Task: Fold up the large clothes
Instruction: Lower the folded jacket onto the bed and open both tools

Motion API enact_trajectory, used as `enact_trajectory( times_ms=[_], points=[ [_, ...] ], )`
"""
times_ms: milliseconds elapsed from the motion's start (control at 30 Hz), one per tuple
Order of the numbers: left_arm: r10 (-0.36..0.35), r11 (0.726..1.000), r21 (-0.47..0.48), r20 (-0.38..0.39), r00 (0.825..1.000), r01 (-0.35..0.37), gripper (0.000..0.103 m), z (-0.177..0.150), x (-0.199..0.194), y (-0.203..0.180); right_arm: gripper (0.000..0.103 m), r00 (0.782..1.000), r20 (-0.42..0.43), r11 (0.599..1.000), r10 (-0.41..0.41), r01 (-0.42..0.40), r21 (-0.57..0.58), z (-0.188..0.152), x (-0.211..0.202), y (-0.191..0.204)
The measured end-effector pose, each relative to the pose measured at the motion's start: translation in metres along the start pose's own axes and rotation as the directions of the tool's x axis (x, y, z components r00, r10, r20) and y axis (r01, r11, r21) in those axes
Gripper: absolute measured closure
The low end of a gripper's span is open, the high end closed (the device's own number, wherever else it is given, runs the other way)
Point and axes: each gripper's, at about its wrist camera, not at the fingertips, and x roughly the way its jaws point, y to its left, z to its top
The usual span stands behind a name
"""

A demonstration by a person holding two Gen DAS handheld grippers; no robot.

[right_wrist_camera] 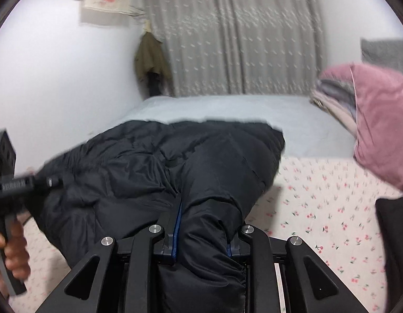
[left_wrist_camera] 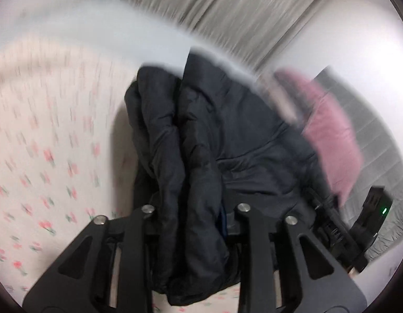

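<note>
Right tongs (right_wrist_camera: 201,237): jaws closed on a bunched fold of the black padded jacket (right_wrist_camera: 154,172), fabric pinched between the blue pads. Left tongs (left_wrist_camera: 193,219): likewise clamped on a gathered ridge of the jacket. The garment lies crumpled on the floral-sheeted bed (right_wrist_camera: 318,208). Beyond it, a pink pillow (right_wrist_camera: 381,125) rests on folded bedding; grey curtain (right_wrist_camera: 240,39) behind.

Bed (right_wrist_camera: 318,208) w/ floral-print sheet (small pink flowers on cream); a pale grey-blue cover (right_wrist_camera: 227,107) lies over its far end. On it: black puffer jacket (right_wrist_camera: 138,172) mid-bed, pink cushion (right_wrist_camera: 384,127) at right edge.
</note>
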Motion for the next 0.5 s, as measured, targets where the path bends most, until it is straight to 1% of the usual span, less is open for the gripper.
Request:
enact_trajectory(
  times_ms=[33,67,100,133,167,233,333,400,433,500],
  points=[
    [-0.017,0.999,-0.046,-0.019,1.0,0.017,0.056,-0.005,0.014,0.011,0.07,0.997,-0.076,0.999,0.005,-0.001,0.042,-0.011,0.021,-0.015],
    [-0.046,0.996,-0.077,-0.015,0.999,0.045,0.053,-0.009,0.018,0.019,0.066,0.993,-0.117,0.996,0.022,-0.013,0.085,-0.021,0.032,-0.025],
    [-0.059,0.995,-0.087,-0.013,0.998,0.058,0.05,-0.012,0.02,0.022,0.062,0.988,-0.137,0.988,0.065,-0.044,0.151,-0.031,0.039,-0.04],
    [-0.039,0.998,-0.058,-0.019,0.999,0.038,0.049,-0.013,0.019,0.02,0.057,0.984,-0.142,0.973,0.11,-0.077,0.22,-0.037,0.041,-0.051],
    [-0.005,1.0,-0.015,-0.018,1.0,0.005,0.048,-0.012,0.015,0.015,0.055,0.978,-0.153,0.958,0.144,-0.099,0.269,-0.037,0.042,-0.064],
    [0.031,0.999,0.014,-0.01,0.999,-0.031,0.045,-0.011,0.005,0.012,0.048,0.971,-0.169,0.943,0.169,-0.109,0.315,-0.036,0.038,-0.071],
    [0.042,0.999,-0.016,-0.015,0.999,-0.043,0.043,-0.012,-0.011,0.016,0.043,0.972,-0.201,0.96,0.118,-0.06,0.273,-0.033,0.025,-0.065],
    [0.049,0.998,-0.028,-0.021,0.999,-0.049,0.043,-0.014,-0.023,0.018,0.041,0.975,-0.214,0.976,0.065,-0.017,0.219,-0.03,0.014,-0.058],
    [0.061,0.998,-0.032,-0.022,0.998,-0.061,0.043,-0.017,-0.03,0.018,0.041,0.976,-0.214,0.982,0.034,0.007,0.189,-0.029,0.007,-0.055],
    [0.08,0.996,-0.035,-0.021,0.997,-0.081,0.043,-0.025,-0.044,0.014,0.04,0.98,-0.198,0.984,0.011,0.025,0.177,-0.024,0.0,-0.058]
  ],
)
